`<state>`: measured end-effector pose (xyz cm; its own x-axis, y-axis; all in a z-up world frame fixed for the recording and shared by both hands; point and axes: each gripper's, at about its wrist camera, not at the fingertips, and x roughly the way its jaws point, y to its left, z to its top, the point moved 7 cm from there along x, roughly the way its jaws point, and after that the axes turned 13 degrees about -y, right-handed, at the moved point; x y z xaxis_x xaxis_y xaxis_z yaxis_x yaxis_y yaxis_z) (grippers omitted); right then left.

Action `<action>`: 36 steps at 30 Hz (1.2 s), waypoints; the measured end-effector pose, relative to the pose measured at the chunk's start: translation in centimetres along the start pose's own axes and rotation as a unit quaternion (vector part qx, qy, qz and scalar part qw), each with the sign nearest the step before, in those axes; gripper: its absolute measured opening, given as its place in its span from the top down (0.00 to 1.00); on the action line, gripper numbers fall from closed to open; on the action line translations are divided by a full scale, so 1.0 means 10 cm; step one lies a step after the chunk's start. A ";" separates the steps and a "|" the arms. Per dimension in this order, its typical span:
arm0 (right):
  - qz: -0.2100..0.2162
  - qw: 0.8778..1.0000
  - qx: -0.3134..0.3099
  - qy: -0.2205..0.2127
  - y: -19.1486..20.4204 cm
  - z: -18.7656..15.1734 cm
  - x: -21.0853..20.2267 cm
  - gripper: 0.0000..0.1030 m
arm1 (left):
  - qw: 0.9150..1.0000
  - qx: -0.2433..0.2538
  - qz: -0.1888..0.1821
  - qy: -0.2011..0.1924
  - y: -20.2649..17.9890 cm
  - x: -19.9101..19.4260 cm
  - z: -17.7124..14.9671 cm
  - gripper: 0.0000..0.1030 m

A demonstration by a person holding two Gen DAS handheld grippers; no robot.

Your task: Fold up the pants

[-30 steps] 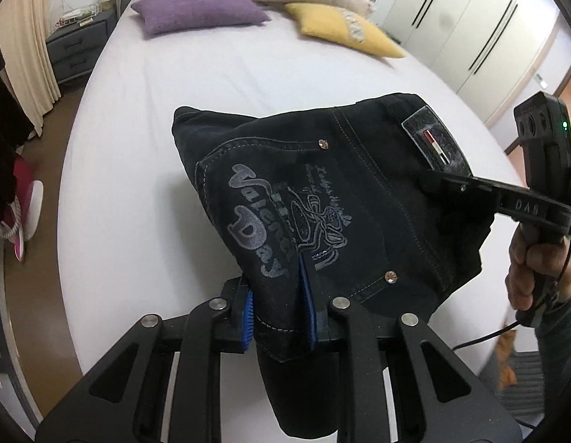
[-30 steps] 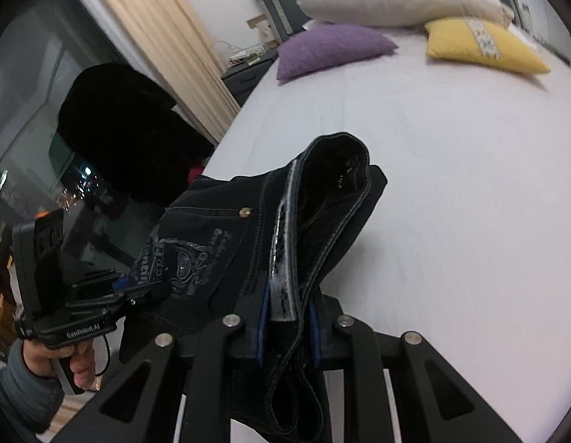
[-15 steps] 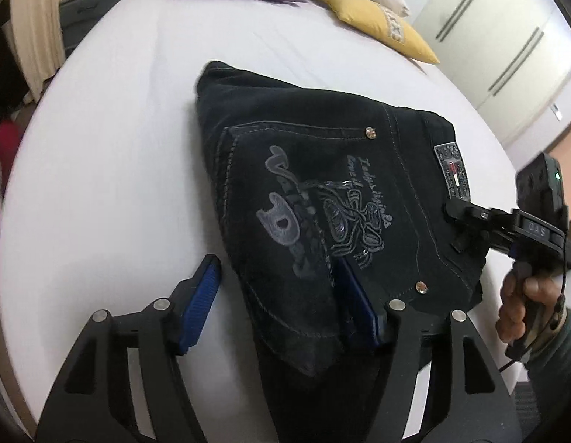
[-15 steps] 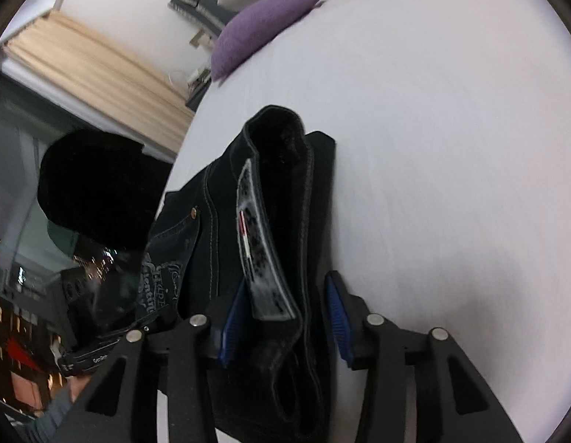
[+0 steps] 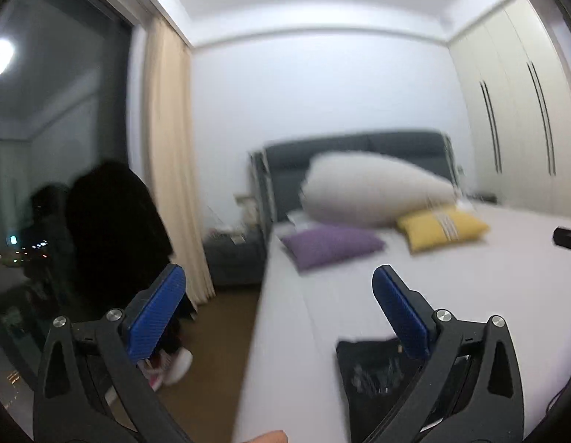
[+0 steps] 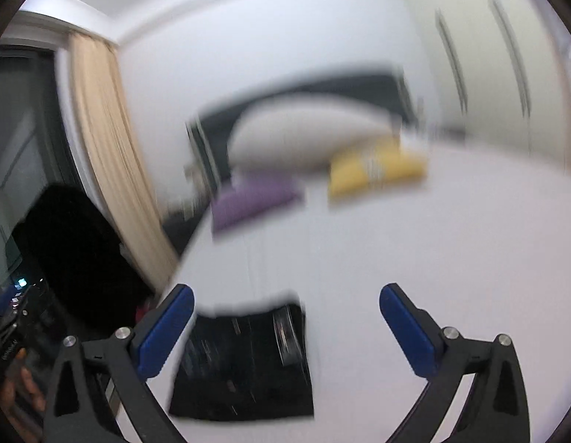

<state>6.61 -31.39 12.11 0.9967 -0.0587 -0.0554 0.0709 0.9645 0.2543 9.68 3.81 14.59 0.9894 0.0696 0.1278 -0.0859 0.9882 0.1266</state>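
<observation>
Now the folded pants (image 6: 245, 361) lie flat on the white bed (image 6: 414, 258), a dark, roughly square bundle near the bed's foot corner on the curtain side. Blur hides the detail; a pale label strip on the bundle runs toward the headboard, so I cannot tell a clear long axis.

Right gripper (image 6: 285, 332): jaws spread wide, they have just been opening, nothing between the blue pads (image 6: 163, 336). The pants sit below and ahead of the gap, apart from both fingers. It points roughly level toward the headboard, slightly down at the bed.

Left gripper (image 5: 278, 313): also wide apart, jaws have just been opening, empty. Its right pad (image 5: 400, 313) overlaps the pants (image 5: 374, 373) in view but looks raised above them, not pressing. It points about level along the bed's curtain-side edge. A fingertip (image 5: 263, 436) of the person shows at the bottom rim.

In the right wrist view the left gripper's handle and the hand (image 6: 23, 387) holding it show at the lower left, off the bed.

Further up the bed: purple cushion (image 5: 331, 245), yellow cushion (image 5: 442, 227), big white pillow (image 5: 374, 193) against the dark grey headboard (image 5: 322, 155). Beige curtain (image 5: 171, 170) and dark window (image 5: 56, 110) beside the bed; white wardrobe (image 5: 514, 110) on the other side.
</observation>
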 end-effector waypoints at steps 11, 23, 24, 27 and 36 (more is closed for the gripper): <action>0.037 0.988 -0.018 -0.147 0.80 1.09 -1.08 0.00 | 0.997 -0.026 -0.050 0.058 0.29 -0.67 0.77 0.00; -0.014 0.997 -0.058 0.056 0.96 0.13 -0.70 0.00 | 0.959 -0.044 -0.029 0.279 0.14 -0.53 -0.59 0.00; -0.021 0.996 -0.058 0.069 0.93 0.03 -0.69 0.00 | 0.957 -0.044 -0.027 0.285 0.14 -0.48 -0.69 0.00; -0.031 0.993 -0.054 0.103 0.91 -0.21 -0.65 0.00 | 0.953 -0.044 -0.024 0.299 0.13 -0.46 -0.89 0.00; -0.030 0.988 -0.067 0.137 0.93 -0.52 -0.56 0.00 | 0.948 -0.041 -0.026 0.316 0.06 -0.37 -1.26 0.00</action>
<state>1.52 -20.75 9.72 0.9419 -0.0625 -0.3300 0.1053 0.9879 0.1135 7.46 5.85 1.78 0.8672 0.0618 -0.4941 -0.0503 0.9981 0.0366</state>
